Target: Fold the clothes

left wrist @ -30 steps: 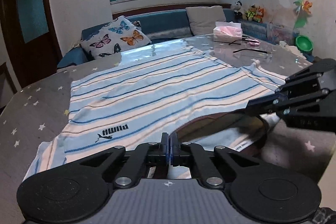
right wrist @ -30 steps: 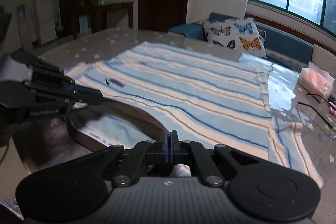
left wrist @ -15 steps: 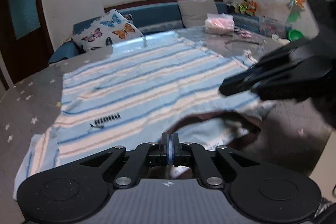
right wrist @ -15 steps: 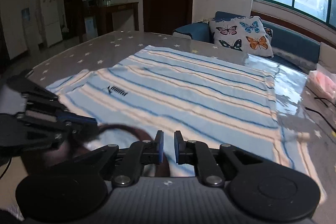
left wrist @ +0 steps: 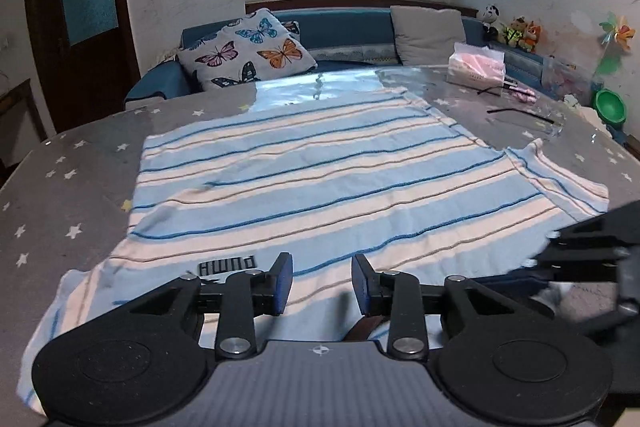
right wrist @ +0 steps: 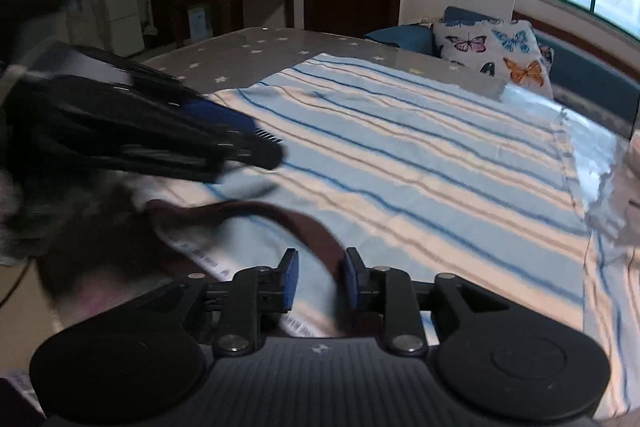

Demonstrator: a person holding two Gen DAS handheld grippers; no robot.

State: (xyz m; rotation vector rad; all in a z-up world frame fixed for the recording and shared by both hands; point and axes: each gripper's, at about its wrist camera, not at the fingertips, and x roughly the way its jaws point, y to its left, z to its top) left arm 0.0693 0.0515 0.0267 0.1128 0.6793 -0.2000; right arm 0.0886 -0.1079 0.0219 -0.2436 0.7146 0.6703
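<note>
1. T-shirt [left wrist: 320, 183]: spread flat on the worktop [left wrist: 72, 163], collar [right wrist: 280, 219] at the near edge.
2. Left hand-held gripper [left wrist: 322, 283]: above the near hem, jaws opening, nothing between them.
3. Right hand-held gripper [right wrist: 318, 279]: over the collar, jaws opening.
4. Tissue pack [left wrist: 476, 67], glasses [left wrist: 520, 115]: far right of the worktop.
5. Sofa [left wrist: 344, 27] with butterfly cushion [left wrist: 248, 55]: behind the worktop.

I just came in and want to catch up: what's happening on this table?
A person is folding clothes with a handheld gripper in each hand. A blue and cream striped T-shirt lies spread flat on the star-patterned table, collar end nearest the grippers. The left gripper and the right gripper are both at the collar end, their jaws opening. The dark collar passes between the right gripper's fingers, but nothing is gripped and no fold has been made yet.
</note>
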